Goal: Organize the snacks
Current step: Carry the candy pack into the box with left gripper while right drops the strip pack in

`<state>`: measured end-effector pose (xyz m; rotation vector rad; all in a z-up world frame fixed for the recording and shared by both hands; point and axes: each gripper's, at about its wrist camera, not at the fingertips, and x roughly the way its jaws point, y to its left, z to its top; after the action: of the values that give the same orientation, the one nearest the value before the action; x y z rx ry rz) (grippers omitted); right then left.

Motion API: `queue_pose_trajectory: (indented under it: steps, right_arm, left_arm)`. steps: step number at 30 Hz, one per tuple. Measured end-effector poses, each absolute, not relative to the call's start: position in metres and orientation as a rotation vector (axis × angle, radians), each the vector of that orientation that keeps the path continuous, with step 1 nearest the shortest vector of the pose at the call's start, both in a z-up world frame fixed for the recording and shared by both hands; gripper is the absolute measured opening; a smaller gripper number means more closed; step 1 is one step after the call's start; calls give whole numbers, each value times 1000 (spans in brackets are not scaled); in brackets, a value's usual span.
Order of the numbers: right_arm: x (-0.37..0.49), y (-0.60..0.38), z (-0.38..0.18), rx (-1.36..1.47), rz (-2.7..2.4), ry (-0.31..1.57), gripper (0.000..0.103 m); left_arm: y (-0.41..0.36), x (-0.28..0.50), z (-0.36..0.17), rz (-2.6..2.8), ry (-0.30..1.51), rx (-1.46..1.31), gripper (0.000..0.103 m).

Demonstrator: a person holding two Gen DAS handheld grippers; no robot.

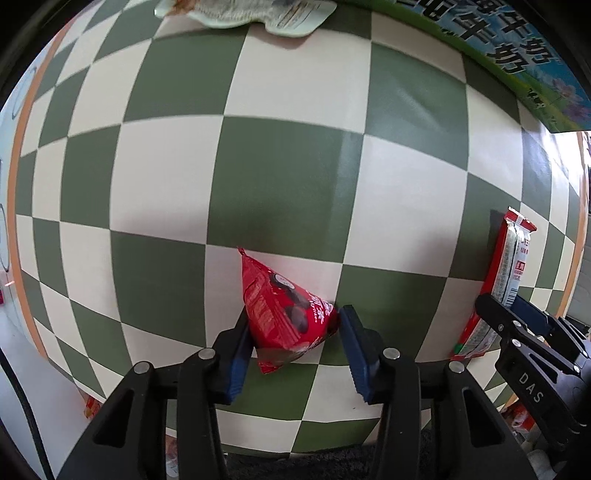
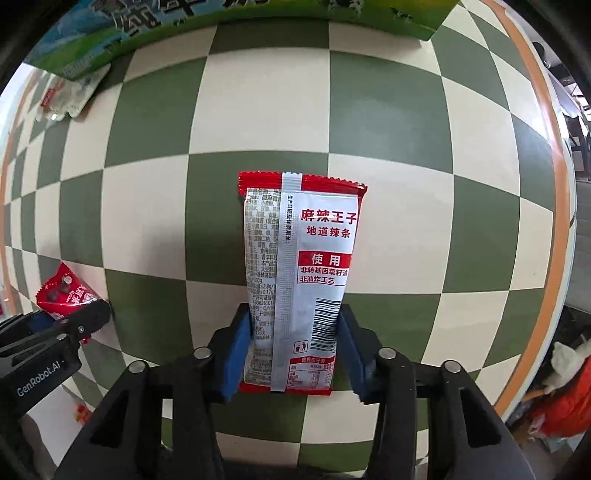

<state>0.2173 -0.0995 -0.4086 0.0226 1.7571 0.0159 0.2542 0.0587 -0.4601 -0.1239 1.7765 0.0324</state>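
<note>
The left gripper [image 1: 293, 334] stood nearest the left wrist camera, its jaws narrowed about a small red snack pouch [image 1: 284, 314]. The left pad pressed the pouch; the right pad met its corner. The right gripper [image 2: 295, 343] had its jaws partly closed on a long red-and-white snack packet [image 2: 299, 280], both pads against the packet's long edges near the barcode end.

Both items lay on the checkered surface [image 1: 288, 177]. Taking the green milk carton [image 2: 147, 33] as landmark, the long packet lay on the gripper's side of it, well apart. The red pouch lay farther from the carton, to the packet's left in the right wrist view. A pale snack bag [image 2: 74, 92] lay just beside the carton's left end.

Handling judgement: both packages appeared light, soft and air-filled, with slick film that could slip or crumple. The pouch is best held across its puffed middle, not the corner. The long packet would likely droop if lifted by one end; a grip nearer mid-length would be steadier.
</note>
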Motion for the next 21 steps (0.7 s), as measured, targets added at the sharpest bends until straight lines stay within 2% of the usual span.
queue_pose_trajectory:
  steps: [10,18,21]
  right_arm:
    - [212,-113,-395,119,33,1732,45]
    - [216,-134,-342,172,66,1665,44]
    - [218,-135,-323,200,91,1621,44]
  left_arm:
    - [23,258,-419,6,1681,-63,43]
    - [-3,290,-373,-55,1617,-72,43]
    - [-3,300,-338,-95,1581,-85,43]
